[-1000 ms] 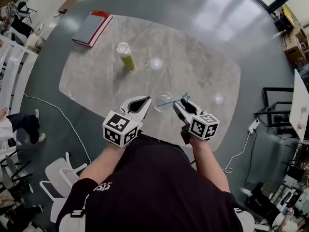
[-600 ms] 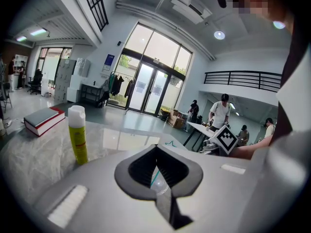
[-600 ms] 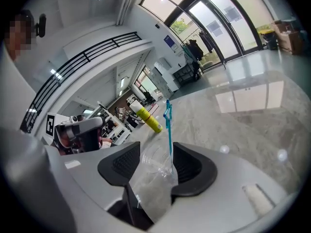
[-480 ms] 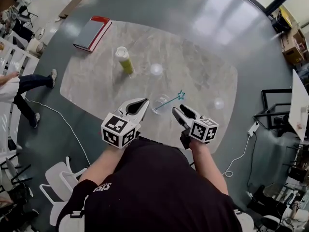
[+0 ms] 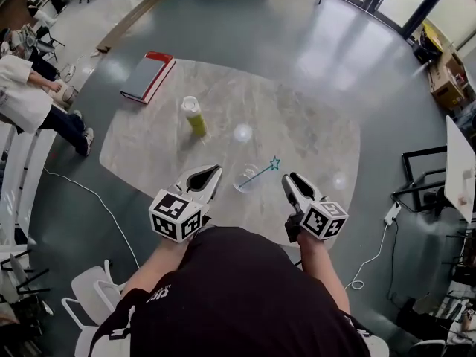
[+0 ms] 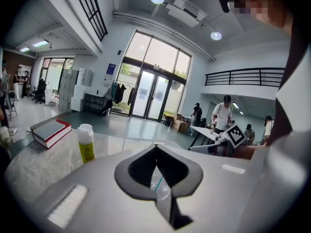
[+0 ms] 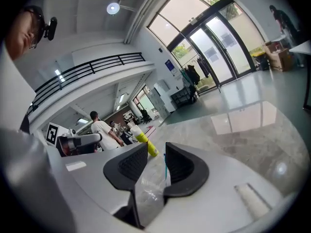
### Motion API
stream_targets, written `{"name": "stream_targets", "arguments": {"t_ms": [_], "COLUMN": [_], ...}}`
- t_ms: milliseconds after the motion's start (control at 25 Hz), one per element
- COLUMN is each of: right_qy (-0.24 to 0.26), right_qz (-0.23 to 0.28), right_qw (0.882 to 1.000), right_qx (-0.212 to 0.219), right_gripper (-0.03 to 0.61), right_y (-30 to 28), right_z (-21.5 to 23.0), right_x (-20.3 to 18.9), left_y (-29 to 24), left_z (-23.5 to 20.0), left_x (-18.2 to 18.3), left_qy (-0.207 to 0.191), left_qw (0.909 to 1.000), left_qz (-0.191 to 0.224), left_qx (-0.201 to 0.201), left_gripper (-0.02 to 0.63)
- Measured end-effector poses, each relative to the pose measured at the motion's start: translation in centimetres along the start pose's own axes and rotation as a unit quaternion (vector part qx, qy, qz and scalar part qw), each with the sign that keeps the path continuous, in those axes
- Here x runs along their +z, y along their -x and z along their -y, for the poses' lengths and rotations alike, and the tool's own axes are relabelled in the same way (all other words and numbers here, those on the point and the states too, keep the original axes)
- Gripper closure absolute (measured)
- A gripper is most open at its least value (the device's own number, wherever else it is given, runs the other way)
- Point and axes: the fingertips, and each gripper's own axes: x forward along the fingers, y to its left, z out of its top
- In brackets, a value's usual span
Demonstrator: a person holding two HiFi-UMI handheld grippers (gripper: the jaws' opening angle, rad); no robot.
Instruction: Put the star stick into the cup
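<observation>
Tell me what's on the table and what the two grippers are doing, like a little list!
Table: pale marble table
Cup: clear plastic cup, upright, between the grippers
Stick: thin teal star stick, leaning in the cup
Bottle: yellow-green bottle with white cap, standing
Book: grey book with red edge, far left corner
Left gripper: jaws shut, empty
Right gripper: jaws apart, closing, nothing between them
</observation>
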Motion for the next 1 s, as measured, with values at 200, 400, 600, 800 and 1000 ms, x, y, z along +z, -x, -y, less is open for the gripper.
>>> {"name": "stream_targets", "arguments": {"t_ms": [200, 400, 600, 800, 1000], "right_qy": [0.035, 0.104, 0.182, 0.204, 0.206], "right_qz": [0.041, 0.072, 0.108, 0.119, 0.115], "right_qw": [0.998, 0.988, 0.969, 0.963, 0.964], "right_qx": [0.034, 0.087, 0.124, 0.131, 0.123], "right_gripper": [0.559, 0.565, 0.565, 0.566, 0.566], "right_y": [1.4, 2.7, 4.1, 4.4, 4.3], "right_z": [-3.2, -8.4, -13.2, -14.5, -14.1], "right_x": [3.4, 6.6, 9.4, 10.3, 10.0], "left_y": [0.7, 1.6, 2.5, 3.1, 3.4], "left_z": [1.2, 2.4, 2.6, 1.8, 1.3], "left_x": [2.3, 4.8, 6.9, 7.6, 8.0], "left_qy": [-0.018, -0.044, -0.065, -0.065, -0.066], "left_qw": [0.9996, 0.9977, 0.995, 0.9939, 0.9935], "left_qz": [0.021, 0.049, 0.074, 0.088, 0.092], "left_qx": [-0.008, -0.018, -0.017, -0.013, -0.008], "left_gripper": [0.611, 0.611, 0.611, 0.611, 0.611]}}
